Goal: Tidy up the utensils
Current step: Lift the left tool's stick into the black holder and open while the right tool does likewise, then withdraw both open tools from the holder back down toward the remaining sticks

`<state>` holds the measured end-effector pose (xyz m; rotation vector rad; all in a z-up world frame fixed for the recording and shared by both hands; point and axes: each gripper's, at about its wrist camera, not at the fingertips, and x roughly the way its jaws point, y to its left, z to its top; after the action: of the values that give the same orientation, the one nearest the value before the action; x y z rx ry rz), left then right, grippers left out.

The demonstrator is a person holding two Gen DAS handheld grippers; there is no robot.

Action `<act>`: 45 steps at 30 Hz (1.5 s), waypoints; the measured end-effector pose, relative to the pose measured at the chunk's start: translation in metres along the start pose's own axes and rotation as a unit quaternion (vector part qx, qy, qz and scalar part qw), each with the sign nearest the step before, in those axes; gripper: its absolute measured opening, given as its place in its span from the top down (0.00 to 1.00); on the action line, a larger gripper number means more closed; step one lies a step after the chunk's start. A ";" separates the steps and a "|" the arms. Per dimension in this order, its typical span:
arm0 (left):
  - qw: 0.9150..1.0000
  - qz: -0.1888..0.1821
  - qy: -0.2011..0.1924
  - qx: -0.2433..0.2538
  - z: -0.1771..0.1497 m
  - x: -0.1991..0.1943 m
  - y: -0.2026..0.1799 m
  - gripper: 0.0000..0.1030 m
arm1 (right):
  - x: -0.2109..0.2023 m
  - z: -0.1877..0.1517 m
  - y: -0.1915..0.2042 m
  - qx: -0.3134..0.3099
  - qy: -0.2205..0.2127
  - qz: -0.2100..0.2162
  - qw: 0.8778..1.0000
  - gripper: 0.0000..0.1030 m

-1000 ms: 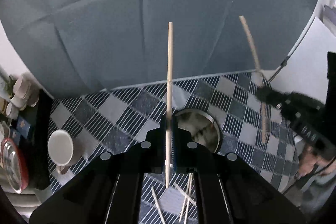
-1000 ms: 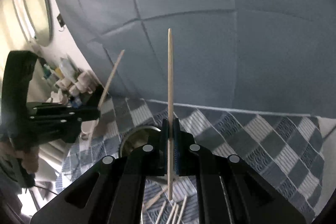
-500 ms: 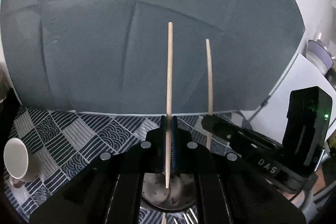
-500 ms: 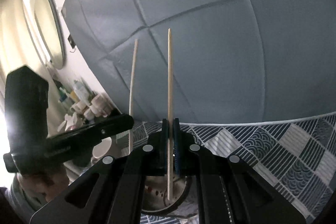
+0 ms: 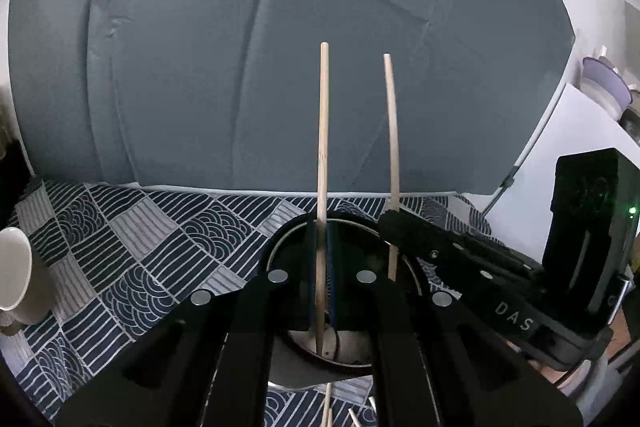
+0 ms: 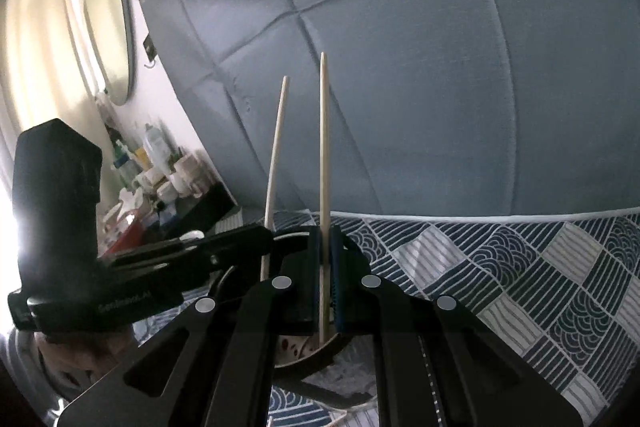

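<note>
Wooden chopsticks (image 5: 322, 167) (image 6: 324, 163) stand clenched in both jaws; only the left wrist view shows the mug (image 5: 14, 275).

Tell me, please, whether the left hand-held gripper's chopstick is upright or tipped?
Upright: the chopstick stands vertical in the left hand-held gripper.

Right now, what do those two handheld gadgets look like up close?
Both are matte black plastic. The left gripper has flat linkage arms with round silver rivets and blue pads. The right gripper looks alike; from the left view its body carries white letters "DAS" and a green light.
</note>
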<state>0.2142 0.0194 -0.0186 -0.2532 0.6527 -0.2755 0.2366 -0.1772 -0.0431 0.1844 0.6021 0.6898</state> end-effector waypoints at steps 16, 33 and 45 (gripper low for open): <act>1.000 0.017 0.001 0.003 0.000 -0.013 0.003 0.82 | -0.021 0.009 0.001 -0.006 -0.010 -0.050 0.999 0.82; 0.997 0.071 0.026 0.023 0.003 -0.048 0.001 0.26 | -0.065 0.017 0.026 -0.019 0.002 -0.106 0.994 0.27; 0.990 0.095 0.103 0.018 -0.060 -0.034 0.029 0.06 | -0.070 -0.024 0.012 0.010 0.056 -0.140 0.989 0.17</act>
<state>0.1557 0.0487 -0.0543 -0.1267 0.8687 -0.1309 0.1734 -0.2137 -0.0258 0.0783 0.7271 0.4240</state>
